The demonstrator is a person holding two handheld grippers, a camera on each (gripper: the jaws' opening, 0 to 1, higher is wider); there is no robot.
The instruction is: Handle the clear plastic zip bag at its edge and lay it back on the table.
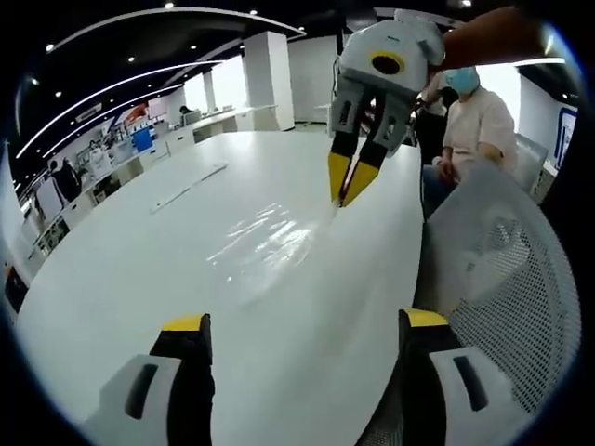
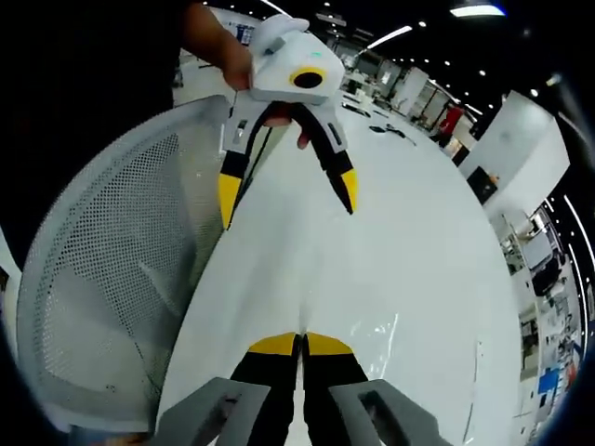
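In the left gripper view the bag (image 1: 265,243) lies flat on the white worktop (image 1: 139,279), ahead of the left gripper (image 1: 302,325), whose jaws stand wide apart at 6 o'clock, well short of it. The right gripper (image 1: 349,186) comes down from 1 o'clock, its yellow tips pressed together at the bag's far edge. In the right gripper view the right gripper (image 2: 300,346) has its jaws closed at 6 o'clock on that edge, the film (image 2: 372,334) glinting just to the right. The left gripper (image 2: 288,195) hangs at 12 o'clock, jaws spread. A mesh chair (image 2: 102,279) stands at 9 o'clock
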